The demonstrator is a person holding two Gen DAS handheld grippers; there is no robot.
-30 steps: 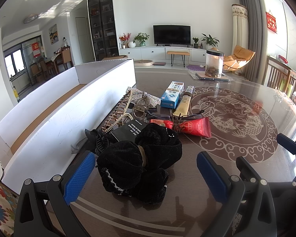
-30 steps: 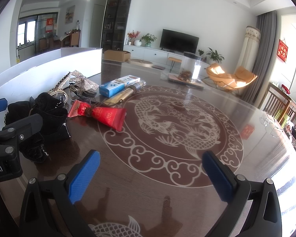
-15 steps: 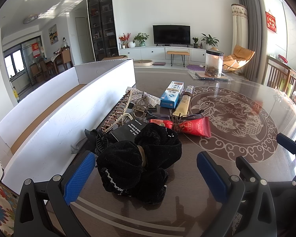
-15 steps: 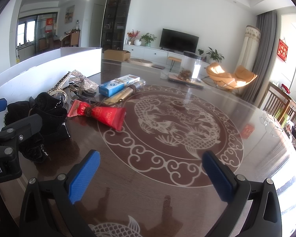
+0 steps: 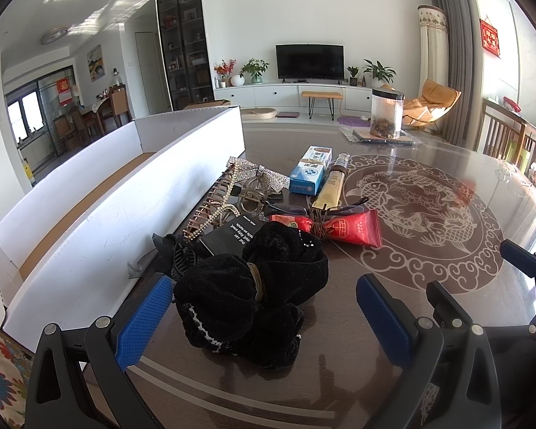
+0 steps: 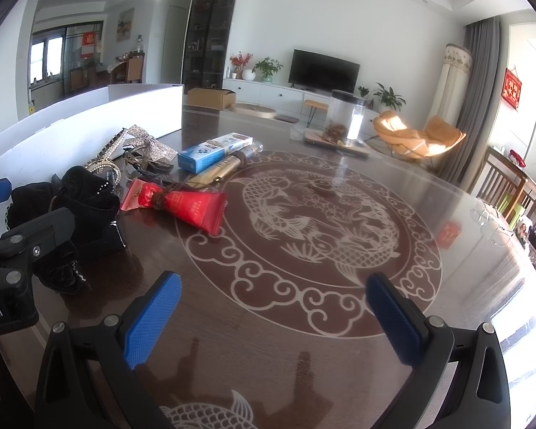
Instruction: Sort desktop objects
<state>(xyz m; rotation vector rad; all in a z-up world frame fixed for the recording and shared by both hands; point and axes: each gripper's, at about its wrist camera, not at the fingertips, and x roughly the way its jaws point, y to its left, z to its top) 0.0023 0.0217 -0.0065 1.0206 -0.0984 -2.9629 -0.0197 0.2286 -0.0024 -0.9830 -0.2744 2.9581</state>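
My left gripper point(image 5: 264, 318) hangs low over the dark table point(image 5: 428, 257) with its tongs spread wide, and the black scrunchie point(image 5: 246, 293) lies between the blue pads point(image 5: 143, 321); I can't tell whether either pad touches it. My right gripper point(image 6: 275, 318) is also wide, holding nothing, over a bare part of the table's fish pattern point(image 6: 314, 221).

Past the scrunchie sits a black card point(image 5: 232, 236) with white print, partly under it. Beyond that lies a red tube point(image 5: 339, 228) with a brown cord tied round it, then a gold tube point(image 5: 332, 186) and a blue-and-white box point(image 5: 311, 173) side by side. To their left I see a rhinestone bow point(image 5: 264, 175), a beaded hair comb point(image 5: 211, 211) and a clear clip point(image 5: 253, 196), bunched close along the white tray point(image 5: 89, 221), which runs down the table's left edge. A clear jar point(image 5: 387, 112) stands on the far side, well apart from the pile.
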